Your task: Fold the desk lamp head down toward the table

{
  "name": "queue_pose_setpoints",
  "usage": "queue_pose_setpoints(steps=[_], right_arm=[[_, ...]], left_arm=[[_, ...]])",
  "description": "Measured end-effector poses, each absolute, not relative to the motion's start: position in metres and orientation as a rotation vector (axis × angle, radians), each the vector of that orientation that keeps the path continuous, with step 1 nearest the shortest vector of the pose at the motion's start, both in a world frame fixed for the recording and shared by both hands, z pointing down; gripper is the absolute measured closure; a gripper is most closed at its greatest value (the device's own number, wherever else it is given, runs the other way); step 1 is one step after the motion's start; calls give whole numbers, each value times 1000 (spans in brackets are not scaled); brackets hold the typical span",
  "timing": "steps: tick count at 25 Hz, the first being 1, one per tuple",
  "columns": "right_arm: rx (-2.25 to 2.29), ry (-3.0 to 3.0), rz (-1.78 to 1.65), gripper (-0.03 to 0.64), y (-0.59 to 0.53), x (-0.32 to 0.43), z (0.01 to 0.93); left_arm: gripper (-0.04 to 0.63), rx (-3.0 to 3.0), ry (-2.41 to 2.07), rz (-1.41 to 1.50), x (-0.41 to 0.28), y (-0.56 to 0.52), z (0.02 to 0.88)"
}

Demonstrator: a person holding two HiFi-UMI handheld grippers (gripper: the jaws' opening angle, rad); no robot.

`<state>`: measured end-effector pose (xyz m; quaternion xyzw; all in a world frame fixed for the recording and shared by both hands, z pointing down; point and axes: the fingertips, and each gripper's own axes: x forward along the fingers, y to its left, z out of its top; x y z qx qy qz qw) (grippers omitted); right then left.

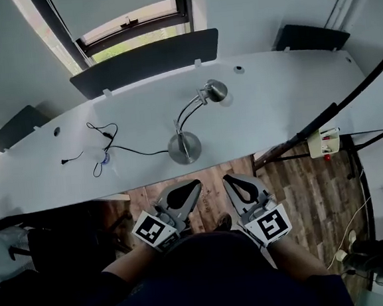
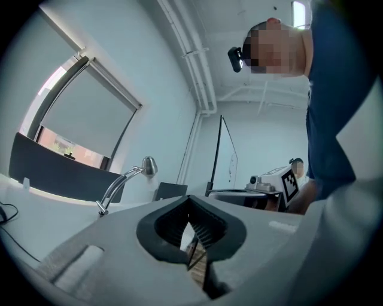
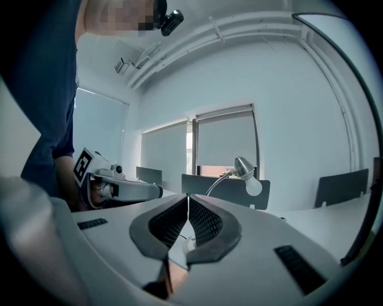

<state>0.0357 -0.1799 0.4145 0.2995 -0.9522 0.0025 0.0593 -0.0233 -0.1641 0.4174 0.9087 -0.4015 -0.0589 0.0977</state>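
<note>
Head view: the desk lamp stands on its round base near the front edge of the white bench. Its curved arm rises up and to the right, and the lamp head is raised clear of the bench top. A thin black cable trails across the bench to the left of the base. Dark divider panels stand along the far edge, with a window behind them. Both grippers are held short of the bench, over the wood floor, well apart from the lamp. The left gripper and right gripper sit side by side with their tips angled toward each other, and each carries a marker cube.

Left gripper view: this gripper's jaws meet at the tips, with nothing clamped between them. The lamp shows beyond and to the left, upright on the bench, its head high on the curved arm. The other gripper appears at the right, beside the person's dark sleeve.

Right gripper view: these jaws are likewise pressed together and empty. The lamp head and its pale bulb hang above the bench, right of centre, in front of a divider panel. The left gripper is at the left edge.
</note>
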Motion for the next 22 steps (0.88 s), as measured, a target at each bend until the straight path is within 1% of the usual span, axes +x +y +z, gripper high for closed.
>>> queue_pose_setpoints(steps=[5,10,16,17,19,22], right_arm=[[824,-2887,2,604,-200,25,421],[848,-2859,-46,604,-224,7,422],[871,-2808,-98,603,-249,-16,424],[881,-2797,-113,598,-254,-19,424],[906,-2767,-155,564,-265,-22,422],[933,-2682,-263,543,-280,-24,423]], left_arm=[[590,2667,-1321,-241,-38,-189,419],[589,2651,-1350,-135,-57,-209,433],[589,2671,-1356,-104,-81,-235,450],[589,2675,-1358,-93,-85,-240,454],[589,2697,-1361,-64,-94,-249,464],[580,2699,-1371,-21,-104,-258,478]])
